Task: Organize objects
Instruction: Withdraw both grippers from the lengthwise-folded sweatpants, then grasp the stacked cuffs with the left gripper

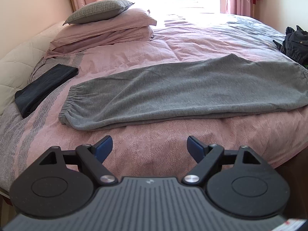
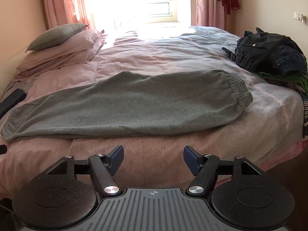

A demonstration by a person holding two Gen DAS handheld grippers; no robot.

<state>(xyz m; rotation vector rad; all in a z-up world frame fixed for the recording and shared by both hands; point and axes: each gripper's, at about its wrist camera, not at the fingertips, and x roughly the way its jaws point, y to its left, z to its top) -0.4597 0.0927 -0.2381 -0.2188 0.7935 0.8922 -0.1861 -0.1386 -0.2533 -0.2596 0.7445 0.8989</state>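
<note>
Grey sweatpants [image 1: 182,90] lie folded lengthwise across the pink bedspread [image 1: 134,53], cuffs to the left and waistband to the right; the right wrist view shows the same sweatpants [image 2: 134,105]. My left gripper [image 1: 149,143] hovers open over the near edge of the bed, short of the sweatpants, with nothing between its blue pads. My right gripper [image 2: 153,153] is open too, just in front of the garment's near hem, empty. A folded dark garment [image 1: 46,87] rests at the left of the bed.
A pile of dark denim clothes [image 2: 269,52] over something green sits at the bed's right edge. Stacked pillows [image 1: 107,25] lie at the far left by the headboard. Pink curtains [image 2: 63,3] and a bright window stand behind the bed.
</note>
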